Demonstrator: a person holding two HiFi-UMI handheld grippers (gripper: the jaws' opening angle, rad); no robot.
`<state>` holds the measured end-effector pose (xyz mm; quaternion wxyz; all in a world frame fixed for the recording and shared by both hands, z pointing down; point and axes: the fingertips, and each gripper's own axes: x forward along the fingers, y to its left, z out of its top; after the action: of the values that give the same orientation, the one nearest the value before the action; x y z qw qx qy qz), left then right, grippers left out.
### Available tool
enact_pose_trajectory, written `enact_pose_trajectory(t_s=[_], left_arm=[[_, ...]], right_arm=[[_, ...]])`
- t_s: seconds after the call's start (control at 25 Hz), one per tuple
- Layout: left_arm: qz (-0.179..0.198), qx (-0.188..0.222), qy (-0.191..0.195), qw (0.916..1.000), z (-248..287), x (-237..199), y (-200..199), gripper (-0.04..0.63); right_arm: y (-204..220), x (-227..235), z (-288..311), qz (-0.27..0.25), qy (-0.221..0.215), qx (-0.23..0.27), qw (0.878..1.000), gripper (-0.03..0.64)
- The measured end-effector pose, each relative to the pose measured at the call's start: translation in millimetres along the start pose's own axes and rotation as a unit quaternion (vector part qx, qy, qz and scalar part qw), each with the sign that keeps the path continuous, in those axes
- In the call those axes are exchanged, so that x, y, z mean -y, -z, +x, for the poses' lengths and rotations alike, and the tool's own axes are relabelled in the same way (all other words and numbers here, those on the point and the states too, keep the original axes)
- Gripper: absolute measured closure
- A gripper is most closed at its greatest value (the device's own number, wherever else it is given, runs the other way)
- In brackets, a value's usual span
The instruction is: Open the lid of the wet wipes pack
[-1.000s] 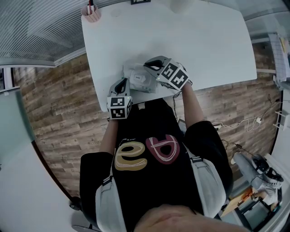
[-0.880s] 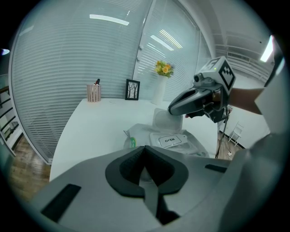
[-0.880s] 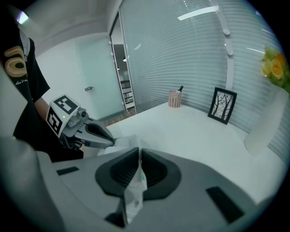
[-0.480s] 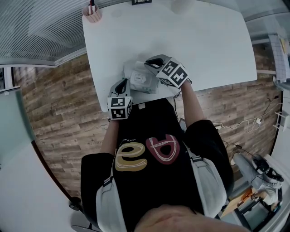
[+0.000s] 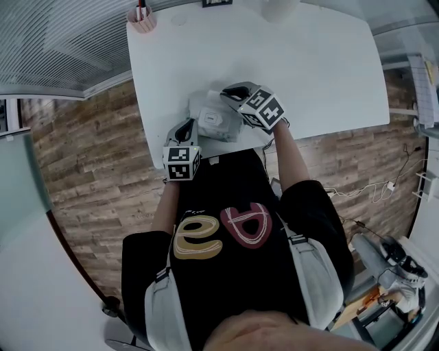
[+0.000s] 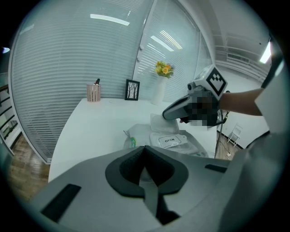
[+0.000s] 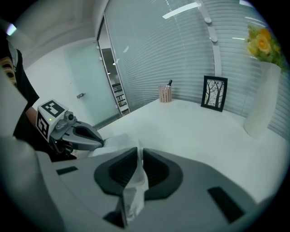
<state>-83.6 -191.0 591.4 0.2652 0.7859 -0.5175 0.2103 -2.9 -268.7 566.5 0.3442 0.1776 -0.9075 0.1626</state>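
The wet wipes pack (image 5: pixel 216 123) lies near the front edge of the white table (image 5: pixel 309 62). In the left gripper view its white "OPEN" label (image 6: pixel 171 141) faces up. My left gripper (image 6: pixel 145 147) is shut on the pack's near edge and keeps it on the table. My right gripper (image 7: pixel 137 152) reaches over the far side of the pack (image 6: pixel 181 146). Its jaws are opening, with the thin translucent lid flap (image 7: pixel 135 186) still caught between the pads. The flap (image 6: pixel 164 123) stands lifted off the pack under the right gripper (image 6: pixel 171 113).
At the far edge of the table stand a pink pen cup (image 5: pixel 140 19), a small framed picture (image 7: pixel 215 93) and a white vase with yellow flowers (image 7: pixel 263 90). The person's body is close against the table's front edge (image 5: pixel 206 149). Wood floor lies on both sides.
My right gripper has sunk a little and rolled slightly with the flap in it. The left gripper and the pack have stayed in place.
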Motion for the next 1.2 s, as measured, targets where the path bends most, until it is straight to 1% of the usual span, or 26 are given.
enact_pose_trajectory(t_s=[0.32,0.48,0.56,0.72,0.92,1.0,1.12,1.2], left_arm=[[-0.009,0.004,0.000,0.9999,1.1,-0.7,-0.7,0.578],[-0.031,0.018,0.009,0.9993,-0.2,-2.7,-0.5,0.578],[-0.034,0.020,0.007,0.9992,0.4,-2.8,-0.1,0.578],[-0.037,0.022,0.004,0.9991,1.0,-2.0,-0.9,0.578],[-0.033,0.021,0.003,0.9992,0.5,-1.5,0.8,0.578],[-0.032,0.021,0.003,0.9992,0.7,-0.5,1.8,0.578],[-0.036,0.025,0.007,0.9990,1.0,-1.2,0.4,0.578],[-0.036,0.026,0.007,0.9990,0.3,-1.6,0.3,0.578]], right_arm=[[3.0,5.3,4.2,0.012,0.007,-0.003,1.000,0.563],[3.2,5.8,5.8,0.029,0.018,0.007,0.999,0.563],[6.3,8.2,8.3,0.034,0.026,0.005,0.999,0.563],[9.5,10.1,12.0,0.022,0.053,-0.004,0.998,0.558],[12.0,10.1,12.7,0.026,0.063,-0.003,0.998,0.555],[12.7,10.0,10.6,0.010,0.077,-0.010,0.997,0.554],[10.8,9.5,4.6,-0.014,0.102,-0.018,0.994,0.510],[8.1,8.3,0.3,-0.008,0.109,-0.008,0.994,0.487]])
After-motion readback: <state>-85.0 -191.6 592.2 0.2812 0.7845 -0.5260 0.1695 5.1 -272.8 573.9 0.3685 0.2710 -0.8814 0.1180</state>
